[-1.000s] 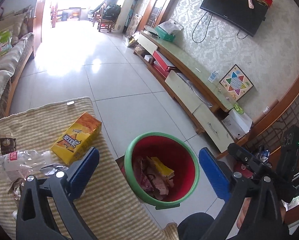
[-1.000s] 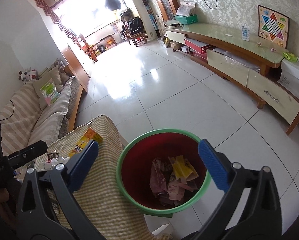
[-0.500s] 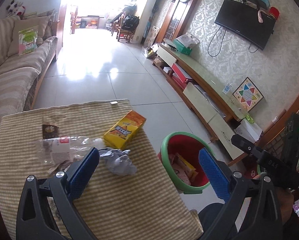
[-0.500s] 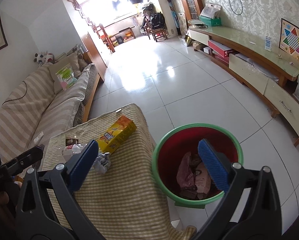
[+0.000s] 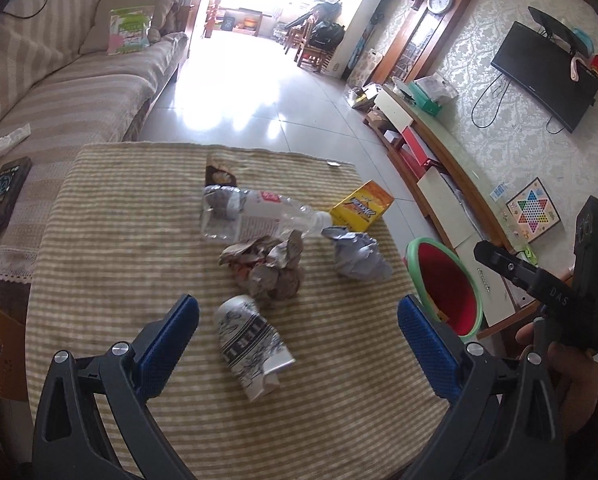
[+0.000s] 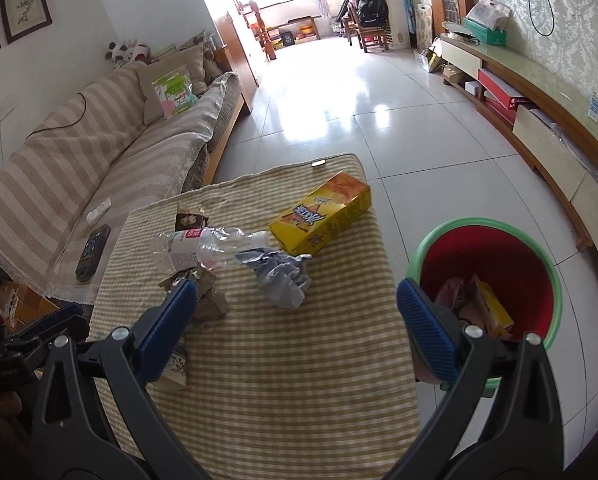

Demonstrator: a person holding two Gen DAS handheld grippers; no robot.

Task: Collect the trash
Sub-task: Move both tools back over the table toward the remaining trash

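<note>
Both grippers empty, picking the next trash piece.
Left gripper (image 5: 297, 326), fingers spread, frames the crushed can (image 5: 252, 344) at lower centre; it likely needs lowering, then closing; right gripper (image 6: 297, 318) spread too.

the right tool's blue finger (image 6: 167, 332) hides most of the crushed carton (image 6: 177, 364) behind it.

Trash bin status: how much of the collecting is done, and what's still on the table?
Some wrappers already lie in the red bin. Nothing is in hand: the left gripper and right gripper are both open and empty. Left on the striped cloth: the crushed carton, brown wrapper wad, grey foil wad, clear bottle, yellow box and small brown packet.
</note>
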